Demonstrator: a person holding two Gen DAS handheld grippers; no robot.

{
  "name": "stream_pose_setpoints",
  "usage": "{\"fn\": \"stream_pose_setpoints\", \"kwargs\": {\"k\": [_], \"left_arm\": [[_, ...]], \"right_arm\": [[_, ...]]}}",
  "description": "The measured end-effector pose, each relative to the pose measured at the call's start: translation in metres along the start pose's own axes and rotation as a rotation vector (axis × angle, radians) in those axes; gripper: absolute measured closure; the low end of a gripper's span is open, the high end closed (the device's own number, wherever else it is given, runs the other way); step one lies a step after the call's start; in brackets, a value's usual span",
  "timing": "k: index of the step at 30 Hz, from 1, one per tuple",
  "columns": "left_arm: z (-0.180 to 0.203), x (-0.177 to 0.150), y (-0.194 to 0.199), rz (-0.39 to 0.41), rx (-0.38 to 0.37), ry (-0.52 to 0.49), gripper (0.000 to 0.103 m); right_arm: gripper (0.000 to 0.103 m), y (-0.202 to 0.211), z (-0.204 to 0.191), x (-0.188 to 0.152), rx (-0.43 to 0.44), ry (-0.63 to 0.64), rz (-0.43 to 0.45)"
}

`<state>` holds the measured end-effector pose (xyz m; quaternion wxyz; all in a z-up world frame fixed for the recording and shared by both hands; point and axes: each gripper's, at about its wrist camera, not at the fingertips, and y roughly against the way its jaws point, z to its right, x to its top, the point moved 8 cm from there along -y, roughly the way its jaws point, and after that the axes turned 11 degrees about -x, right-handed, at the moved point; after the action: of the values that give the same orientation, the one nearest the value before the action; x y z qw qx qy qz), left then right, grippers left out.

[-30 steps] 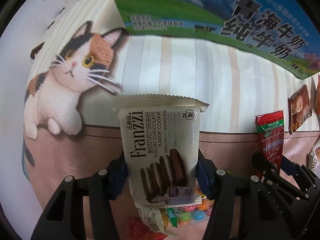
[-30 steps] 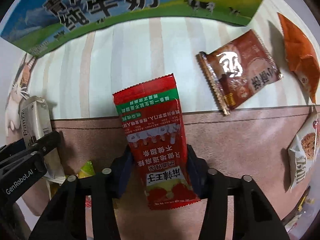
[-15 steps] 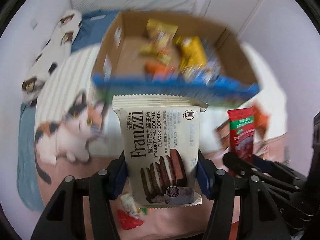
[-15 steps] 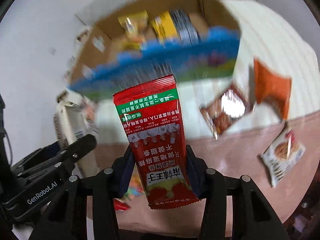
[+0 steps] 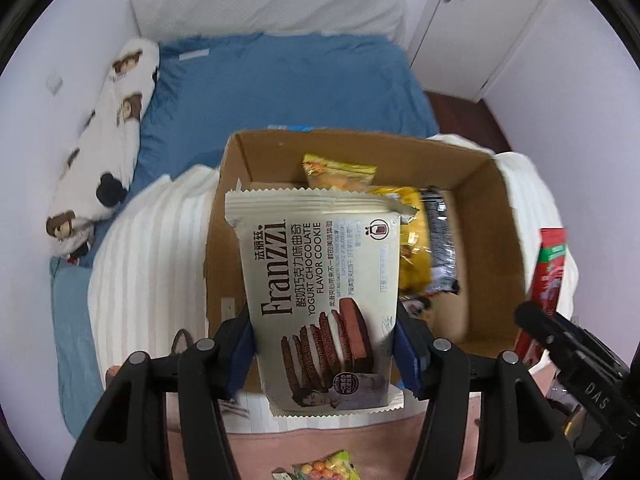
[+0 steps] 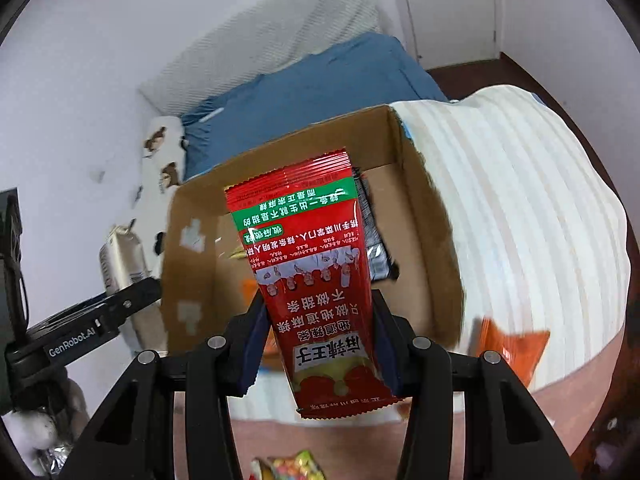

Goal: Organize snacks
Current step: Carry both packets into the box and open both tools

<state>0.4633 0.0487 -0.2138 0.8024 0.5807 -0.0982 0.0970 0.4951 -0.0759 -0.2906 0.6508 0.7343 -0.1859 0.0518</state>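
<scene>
One cardboard box [image 5: 480, 216]; three snack packets [image 5: 340, 168] inside; two tools [image 5: 324, 352], one packet each.

At frame centre the right gripper [image 6: 318, 350] clamps a glossy red snack packet with a green band [image 6: 316, 280] before an open brown cardboard box [image 6: 420, 208], with the left gripper [image 6: 120, 304] gripping a cream packet [image 6: 120, 260] at left.

Blue bedsheet [image 5: 280, 80], bear-print pillow [image 5: 104, 152], white striped blanket [image 6: 520, 200], white door [image 5: 480, 20]
</scene>
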Motion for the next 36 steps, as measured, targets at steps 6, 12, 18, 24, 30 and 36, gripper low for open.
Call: {"fn": "stream_pose_setpoints", "kwargs": {"k": [6, 12, 18, 24, 30, 36], "left_arm": [[-0.031, 0.006, -0.064, -0.138, 0.046, 0.050, 0.046], [-0.051, -0.007, -0.107, -0.245, 0.058, 0.094, 0.045], [-0.057, -0.018, -0.120, -0.288, 0.084, 0.083, 0.045], [-0.051, -0.014, -0.112, -0.278, 0.037, 0.102, 0.014], [-0.048, -0.013, -0.104, -0.259, 0.036, 0.104, 0.014], [-0.035, -0.018, -0.081, -0.194, 0.032, 0.070, 0.014]], "right_arm": [[0.053, -0.064, 0.013, 0.015, -0.067, -0.038, -0.086], [0.053, -0.114, 0.018, 0.021, -0.115, -0.056, -0.141], [0.042, -0.133, 0.017, 0.006, -0.135, -0.031, -0.241], [0.010, -0.140, -0.001, 0.000, -0.136, 0.049, -0.281], [0.006, -0.136, -0.015, 0.002, -0.147, 0.083, -0.269], [0.005, -0.123, -0.012, 0.000, -0.166, 0.107, -0.240]]}}
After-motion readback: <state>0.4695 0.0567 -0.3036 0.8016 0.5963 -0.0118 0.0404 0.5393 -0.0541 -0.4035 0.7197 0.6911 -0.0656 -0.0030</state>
